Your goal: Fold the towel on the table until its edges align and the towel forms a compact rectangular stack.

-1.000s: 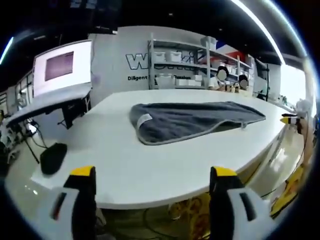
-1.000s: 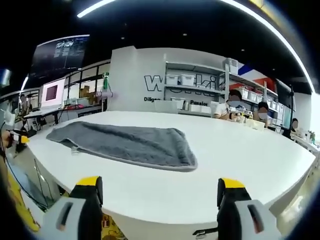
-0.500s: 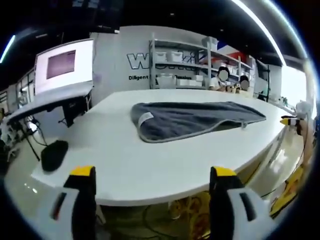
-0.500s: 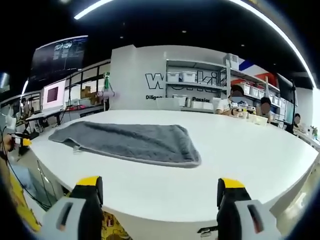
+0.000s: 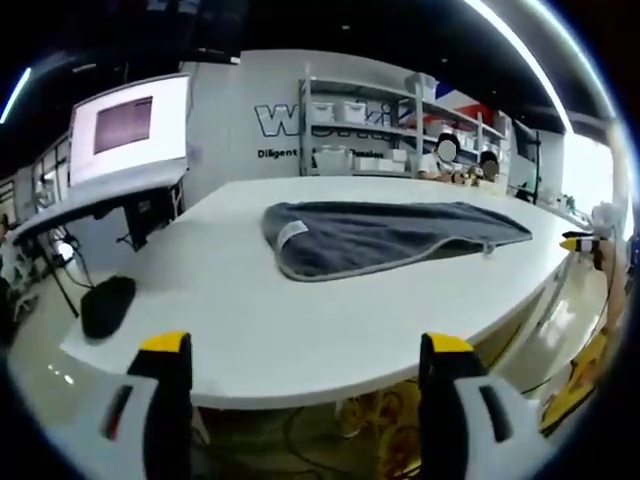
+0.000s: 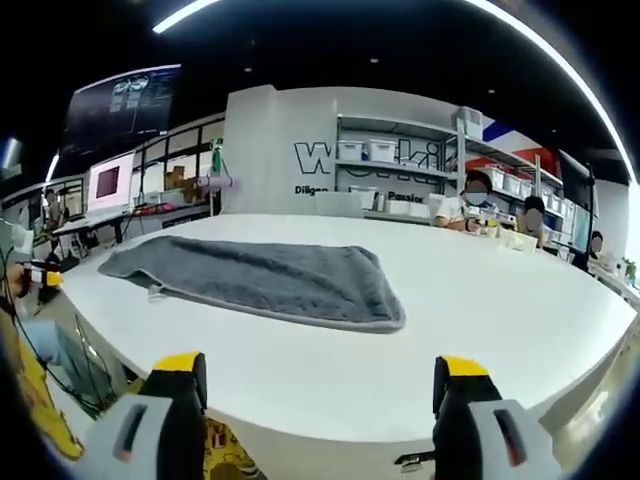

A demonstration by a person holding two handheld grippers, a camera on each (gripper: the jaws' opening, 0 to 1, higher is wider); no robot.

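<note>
Grey towel [image 5: 380, 236] lies folded once, lengthwise, on the white table [image 5: 250, 320].

In the right gripper view the towel [image 6: 265, 282] lies at about 11 o'clock; storage shelves [image 6: 400, 180] and seated people [image 6: 470, 210] stand behind the table [image 6: 480, 320]. Left gripper [image 5: 305, 352] and right gripper [image 6: 318, 372] hover off the near edge, jaws spread wide, holding nothing.
</note>
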